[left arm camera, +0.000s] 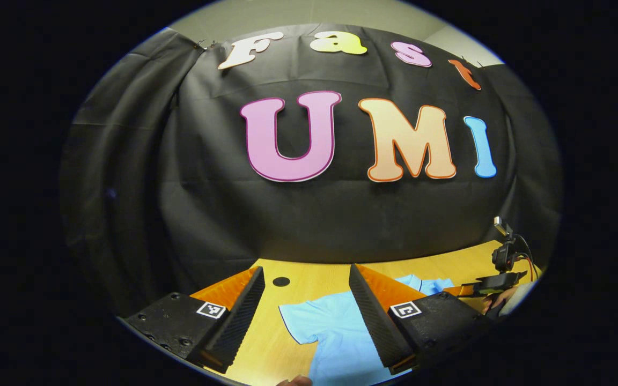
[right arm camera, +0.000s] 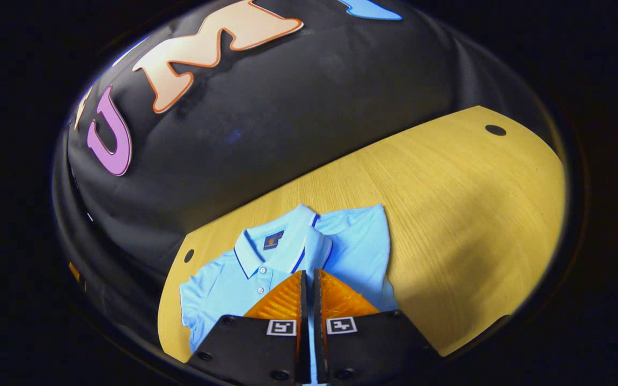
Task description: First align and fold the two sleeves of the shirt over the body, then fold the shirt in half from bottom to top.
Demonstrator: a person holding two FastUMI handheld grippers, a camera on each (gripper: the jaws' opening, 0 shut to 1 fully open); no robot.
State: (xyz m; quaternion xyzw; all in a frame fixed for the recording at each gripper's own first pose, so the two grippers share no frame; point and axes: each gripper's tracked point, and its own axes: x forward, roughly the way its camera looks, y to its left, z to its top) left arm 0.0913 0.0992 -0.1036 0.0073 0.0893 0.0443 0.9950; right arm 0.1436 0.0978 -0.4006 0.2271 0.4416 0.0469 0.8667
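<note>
My right tool [right arm camera: 309, 279] pinches the shirt's [right arm camera: 352, 241] folded sleeve on the counter [right arm camera: 464, 214]; my left tool [left arm camera: 306, 284] hangs open.

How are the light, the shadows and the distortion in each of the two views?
Left gripper view: fisheye bends the table edge into an arc; the wall is evenly lit, the shirt sharp, no glare. Right gripper view: the horizon is tilted and curved; a soft dark shadow lies on the table to the right of the shirt, beside a brighter patch; the right gripper is sharp.
</note>
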